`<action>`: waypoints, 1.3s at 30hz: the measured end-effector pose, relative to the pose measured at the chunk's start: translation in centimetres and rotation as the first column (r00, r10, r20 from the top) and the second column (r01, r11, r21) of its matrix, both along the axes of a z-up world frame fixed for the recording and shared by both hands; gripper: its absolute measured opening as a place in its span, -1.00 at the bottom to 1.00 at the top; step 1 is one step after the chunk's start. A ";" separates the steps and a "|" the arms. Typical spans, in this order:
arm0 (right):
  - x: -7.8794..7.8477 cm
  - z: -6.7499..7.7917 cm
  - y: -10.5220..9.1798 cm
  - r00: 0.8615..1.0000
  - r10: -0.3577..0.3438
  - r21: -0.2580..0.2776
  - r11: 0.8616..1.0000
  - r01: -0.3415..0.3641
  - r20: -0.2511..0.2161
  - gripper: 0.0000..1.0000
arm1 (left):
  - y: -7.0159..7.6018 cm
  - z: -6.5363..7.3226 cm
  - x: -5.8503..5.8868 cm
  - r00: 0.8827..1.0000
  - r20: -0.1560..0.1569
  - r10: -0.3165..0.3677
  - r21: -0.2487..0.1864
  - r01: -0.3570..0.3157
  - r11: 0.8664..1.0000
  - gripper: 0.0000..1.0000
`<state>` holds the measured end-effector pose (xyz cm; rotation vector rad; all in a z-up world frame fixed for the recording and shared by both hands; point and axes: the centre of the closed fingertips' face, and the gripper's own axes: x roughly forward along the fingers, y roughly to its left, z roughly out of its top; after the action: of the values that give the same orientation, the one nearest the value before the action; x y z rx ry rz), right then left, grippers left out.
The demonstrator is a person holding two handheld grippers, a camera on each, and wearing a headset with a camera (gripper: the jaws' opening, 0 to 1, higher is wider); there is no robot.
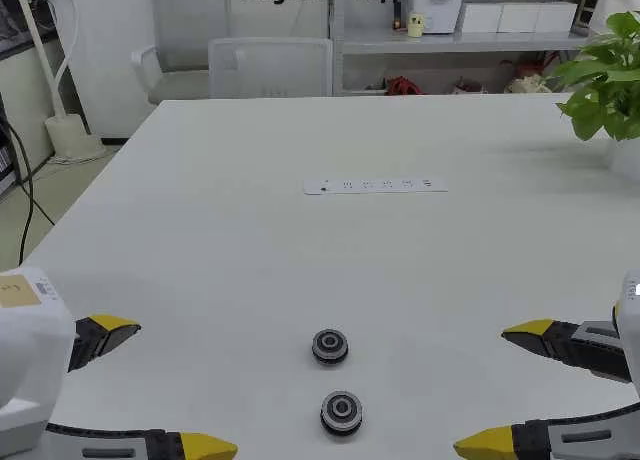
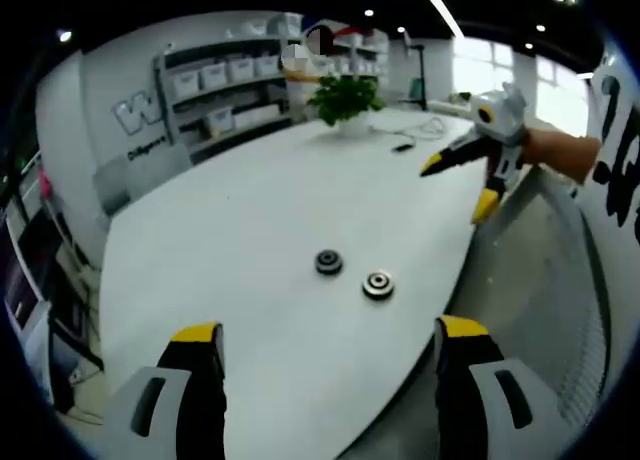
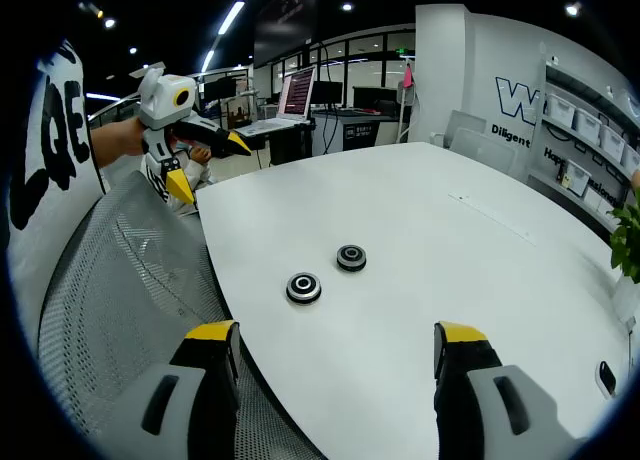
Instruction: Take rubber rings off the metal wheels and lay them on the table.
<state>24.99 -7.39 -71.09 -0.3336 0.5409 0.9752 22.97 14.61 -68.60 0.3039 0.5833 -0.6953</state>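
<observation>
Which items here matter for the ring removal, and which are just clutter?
Job: near wheel; far wheel; left tool and right tool, both open.
Lying about: power strip; plant; chair.

My left gripper (image 1: 160,385), my right gripper (image 1: 502,387): yellow tips, black jaws, white housings. Label (image 1: 20,291) on the left housing: tan.
Far wheel (image 1: 330,346), near wheel (image 1: 341,412): black outer band, silvery grey centre.
Table (image 1: 250,230): plain white.
Power strip (image 1: 375,185): white.
Plant (image 1: 605,75): green leaves.
</observation>
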 end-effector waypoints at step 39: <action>-0.4 -0.4 -0.3 1.000 0.007 -0.030 1.000 -0.008 -0.025 0.60 | 0.6 0.1 -0.1 1.000 0.004 0.004 -0.010 -0.004 1.000 0.75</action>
<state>24.56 -7.67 -71.50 -0.3509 0.5778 0.9805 22.87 15.23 -68.51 0.2946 0.5766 -0.6933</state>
